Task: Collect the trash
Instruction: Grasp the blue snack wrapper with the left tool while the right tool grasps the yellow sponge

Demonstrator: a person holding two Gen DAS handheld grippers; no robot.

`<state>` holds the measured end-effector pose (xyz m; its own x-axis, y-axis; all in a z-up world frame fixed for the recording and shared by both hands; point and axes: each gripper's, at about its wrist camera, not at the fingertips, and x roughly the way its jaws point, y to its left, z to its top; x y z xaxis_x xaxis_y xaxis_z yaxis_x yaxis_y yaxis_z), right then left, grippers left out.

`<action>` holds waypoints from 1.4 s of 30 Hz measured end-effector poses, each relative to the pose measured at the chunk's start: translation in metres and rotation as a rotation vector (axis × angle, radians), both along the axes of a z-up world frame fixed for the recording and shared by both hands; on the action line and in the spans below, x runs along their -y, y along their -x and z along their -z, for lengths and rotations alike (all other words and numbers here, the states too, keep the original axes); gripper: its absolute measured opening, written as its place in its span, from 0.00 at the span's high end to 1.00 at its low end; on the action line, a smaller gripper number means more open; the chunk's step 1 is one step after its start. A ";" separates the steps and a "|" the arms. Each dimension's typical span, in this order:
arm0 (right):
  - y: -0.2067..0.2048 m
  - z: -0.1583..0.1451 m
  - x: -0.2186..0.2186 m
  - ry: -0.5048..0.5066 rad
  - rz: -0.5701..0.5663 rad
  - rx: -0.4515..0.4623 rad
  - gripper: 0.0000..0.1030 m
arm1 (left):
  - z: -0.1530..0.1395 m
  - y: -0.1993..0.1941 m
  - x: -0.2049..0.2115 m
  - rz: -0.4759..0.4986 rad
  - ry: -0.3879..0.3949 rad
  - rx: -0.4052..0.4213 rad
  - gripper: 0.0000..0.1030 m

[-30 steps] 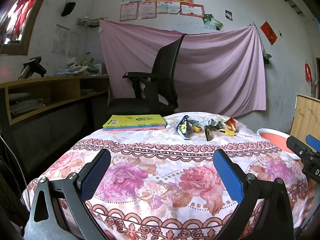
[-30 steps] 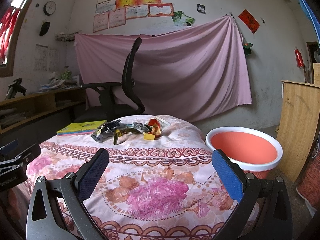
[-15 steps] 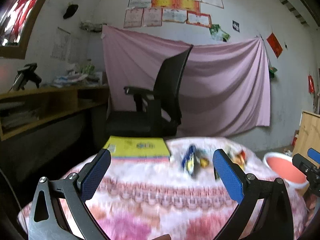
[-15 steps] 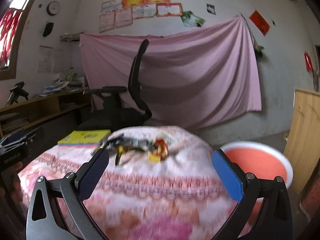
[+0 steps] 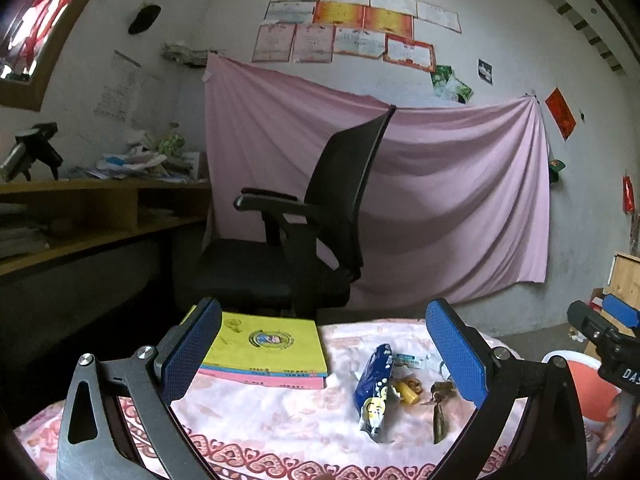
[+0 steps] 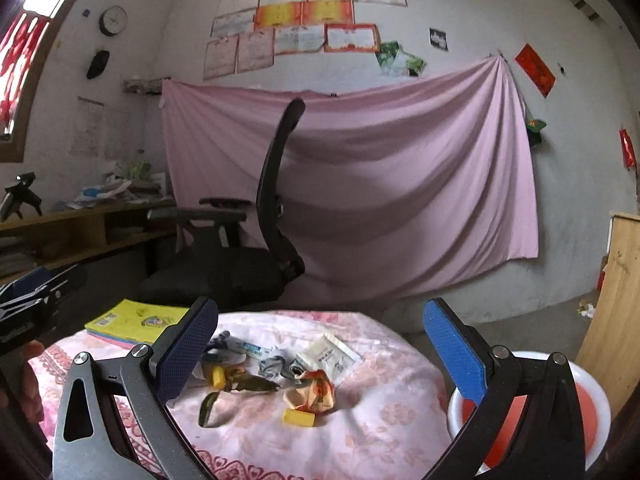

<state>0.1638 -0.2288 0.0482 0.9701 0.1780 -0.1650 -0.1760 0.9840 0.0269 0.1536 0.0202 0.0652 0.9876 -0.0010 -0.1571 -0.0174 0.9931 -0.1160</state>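
Observation:
Several pieces of trash lie on the floral tablecloth (image 6: 376,428): a blue snack wrapper (image 5: 375,390), a crumpled orange wrapper (image 6: 314,394), a yellow block (image 6: 298,417), a white packet (image 6: 330,356) and dark green leaves (image 6: 246,386). A red basin with a white rim (image 6: 532,424) stands beside the table at the right; it also shows in the left wrist view (image 5: 584,384). My left gripper (image 5: 322,354) is open and empty, above the table short of the trash. My right gripper (image 6: 320,354) is open and empty, hovering just before the trash pile.
A stack of yellow and pink books (image 5: 266,354) lies at the table's far left. A black office chair (image 5: 312,232) stands behind the table before a pink hanging sheet (image 6: 400,184). A wooden desk (image 5: 80,216) runs along the left; a wooden cabinet (image 6: 616,308) stands at the right.
Both grippers have moved forward over the table toward the trash, which now lies much closer. Both jaws stayed open.

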 end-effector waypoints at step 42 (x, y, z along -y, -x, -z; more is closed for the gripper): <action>-0.080 0.088 -0.011 -0.011 -0.197 -0.679 0.73 | 0.072 -0.092 0.020 0.269 0.119 -0.613 0.83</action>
